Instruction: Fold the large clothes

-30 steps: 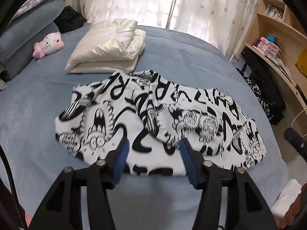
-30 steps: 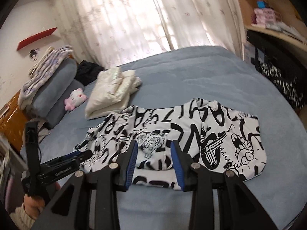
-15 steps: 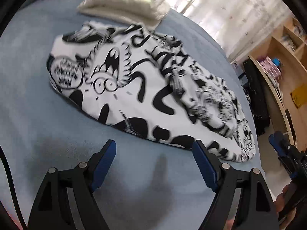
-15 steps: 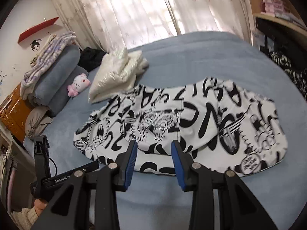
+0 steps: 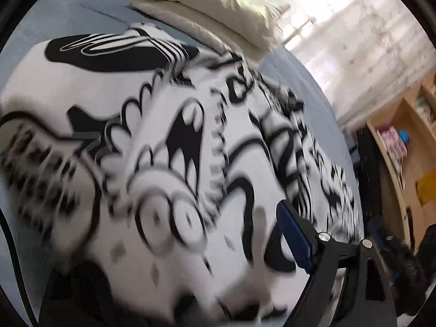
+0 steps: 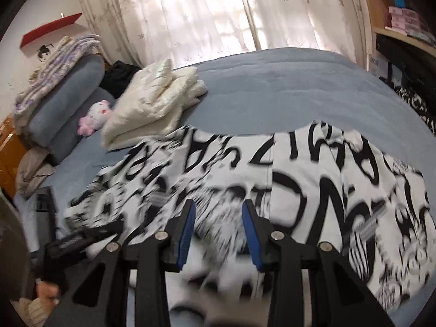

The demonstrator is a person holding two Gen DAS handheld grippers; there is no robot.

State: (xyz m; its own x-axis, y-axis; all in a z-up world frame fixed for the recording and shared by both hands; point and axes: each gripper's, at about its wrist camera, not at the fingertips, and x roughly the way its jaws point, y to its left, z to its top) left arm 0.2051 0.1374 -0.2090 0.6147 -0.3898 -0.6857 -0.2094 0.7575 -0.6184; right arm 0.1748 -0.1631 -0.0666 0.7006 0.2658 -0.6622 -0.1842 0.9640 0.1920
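A white garment with black cartoon print [image 5: 174, 147] lies spread on the blue bed [image 6: 286, 92]; it also shows in the right wrist view [image 6: 313, 190]. My left gripper is open, low over the garment's left end; only its right finger [image 5: 294, 237] shows, the left one is hidden under cloth. My right gripper [image 6: 218, 223] is open and empty, its blue-padded fingers [image 6: 253, 234] over the garment's near edge at the middle. The left gripper also appears in the right wrist view [image 6: 79, 242]. Both views are blurred.
A folded cream puffer jacket [image 6: 152, 103] lies just beyond the garment. Grey pillows [image 6: 65, 103], a pink plush toy [image 6: 95, 117] and a black item sit at the bed's head. Wooden shelves [image 5: 403, 147] stand to the right, curtains [image 6: 231, 13] behind.
My left gripper has swung left and dropped close onto the garment's left end, opening wider. My right gripper has moved forward so its fingers now overlap the garment's near edge.
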